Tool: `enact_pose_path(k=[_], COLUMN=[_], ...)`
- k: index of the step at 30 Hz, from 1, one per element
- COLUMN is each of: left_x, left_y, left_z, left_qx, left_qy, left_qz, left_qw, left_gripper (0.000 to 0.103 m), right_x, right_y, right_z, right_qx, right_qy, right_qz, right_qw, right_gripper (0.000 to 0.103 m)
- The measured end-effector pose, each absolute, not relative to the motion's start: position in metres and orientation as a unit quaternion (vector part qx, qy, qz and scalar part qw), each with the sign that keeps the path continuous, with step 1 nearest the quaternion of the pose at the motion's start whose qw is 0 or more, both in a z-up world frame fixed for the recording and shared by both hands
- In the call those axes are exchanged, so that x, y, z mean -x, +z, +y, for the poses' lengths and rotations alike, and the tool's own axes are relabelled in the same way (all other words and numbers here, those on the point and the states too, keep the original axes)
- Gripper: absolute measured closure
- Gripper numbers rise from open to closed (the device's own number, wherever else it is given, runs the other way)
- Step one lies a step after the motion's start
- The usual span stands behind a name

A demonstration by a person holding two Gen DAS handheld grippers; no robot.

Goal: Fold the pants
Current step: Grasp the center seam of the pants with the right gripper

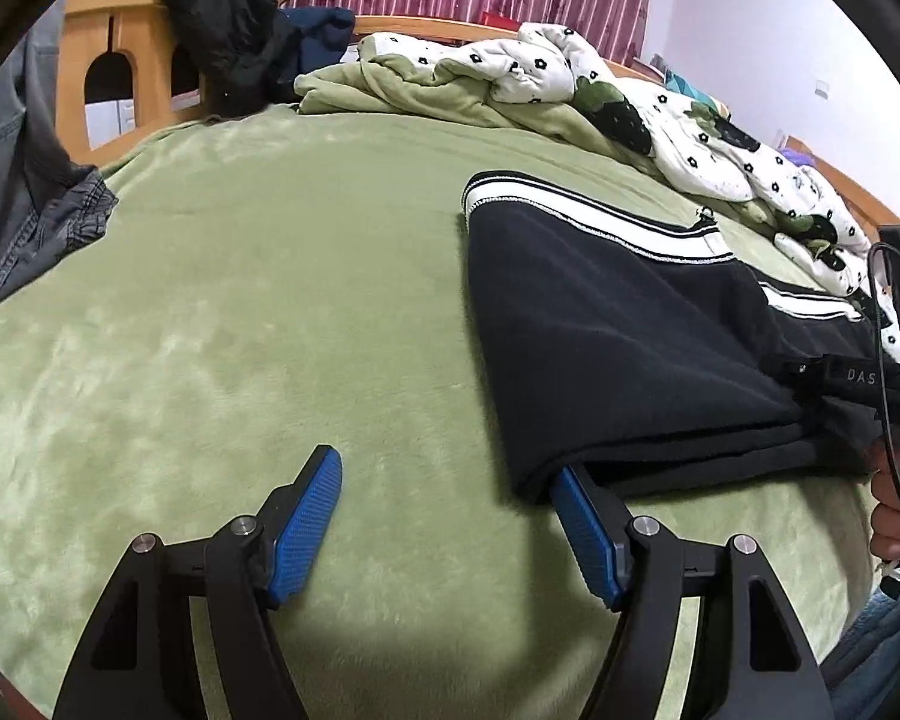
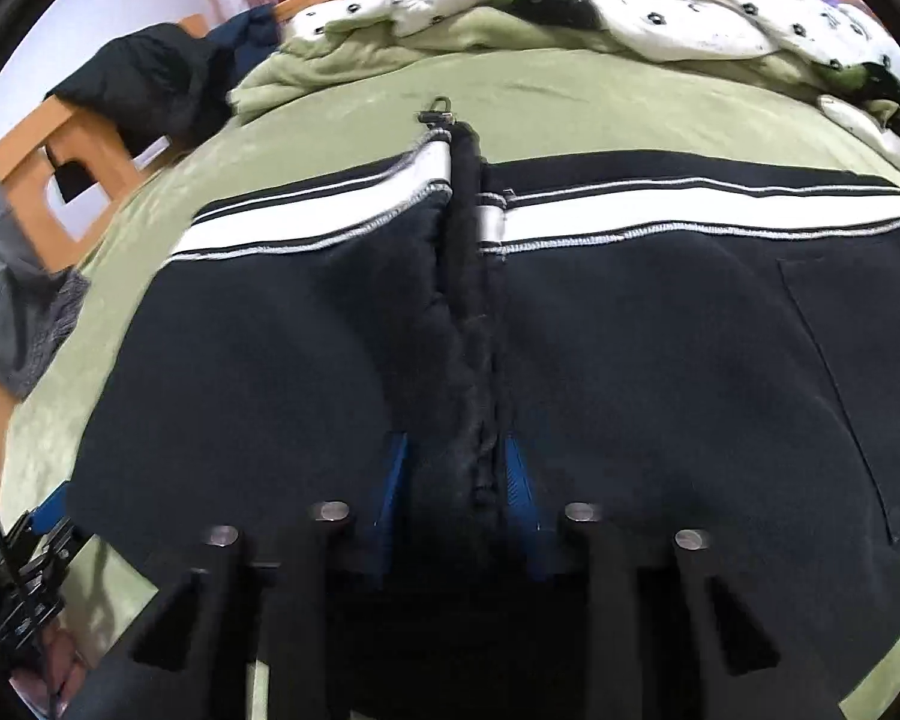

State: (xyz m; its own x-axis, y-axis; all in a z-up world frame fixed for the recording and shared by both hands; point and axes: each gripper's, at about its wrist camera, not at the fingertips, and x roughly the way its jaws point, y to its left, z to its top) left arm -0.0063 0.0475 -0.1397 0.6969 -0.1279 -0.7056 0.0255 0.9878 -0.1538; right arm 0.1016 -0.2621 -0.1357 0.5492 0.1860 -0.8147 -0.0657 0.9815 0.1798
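Black pants point(image 1: 618, 330) with a white side stripe lie folded on the green bed cover point(image 1: 258, 312). My left gripper point(image 1: 444, 480) is open at their near left corner; its right pad point(image 1: 582, 534) slips under the fabric edge, the left pad point(image 1: 306, 516) rests on the cover. In the right wrist view the pants point(image 2: 270, 360) fill the frame. My right gripper point(image 2: 456, 468) is shut on a bunched ridge of black fabric point(image 2: 468, 300) along the fold. The left gripper point(image 2: 48, 516) shows at the lower left there.
A crumpled flowered quilt point(image 1: 660, 96) lies along the far side of the bed. A dark jacket point(image 1: 228, 30) hangs on the wooden footboard point(image 1: 108, 42). Grey jeans point(image 1: 24, 180) lie at the left edge.
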Motion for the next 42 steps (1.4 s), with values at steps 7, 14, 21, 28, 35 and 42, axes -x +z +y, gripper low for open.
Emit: enact_pose_path(k=[7,14,21,28,35,42], left_x=[-0.008,-0.016,-0.054,-0.05,-0.051,-0.078], left_y=[-0.146,-0.151,-0.146,-0.154,-0.154,-0.149], left_z=[0.042,0.037,0.038,0.036,0.041,0.022], left_qx=[0.08,0.04,0.009,0.018,0.024,-0.112], left_qy=[-0.042,0.002,-0.007,0.002,-0.014,-0.094], left_qz=[0.398,0.401,0.425,0.414,0.415,0.391], left_qw=[0.913,0.915,0.905,0.91,0.909,0.909], left_gripper=[0.034,0.013,0.0,0.0,0.0,0.0], right_x=[-0.102,-0.097,-0.09,-0.084,-0.083,-0.085], right_y=[-0.146,-0.144,-0.139,-0.136,-0.134,-0.135], right_z=[-0.258,-0.261,-0.259,-0.256,-0.263,-0.259], right_qx=[-0.067,-0.071,-0.058,-0.029,-0.049,-0.048], right_qy=[0.057,0.06,0.055,0.057,0.06,0.051], right_qz=[0.473,0.472,0.463,0.456,0.456,0.456], right_qw=[0.876,0.877,0.883,0.888,0.887,0.887], right_gripper=[0.068,0.068,0.064,0.073,0.075,0.075])
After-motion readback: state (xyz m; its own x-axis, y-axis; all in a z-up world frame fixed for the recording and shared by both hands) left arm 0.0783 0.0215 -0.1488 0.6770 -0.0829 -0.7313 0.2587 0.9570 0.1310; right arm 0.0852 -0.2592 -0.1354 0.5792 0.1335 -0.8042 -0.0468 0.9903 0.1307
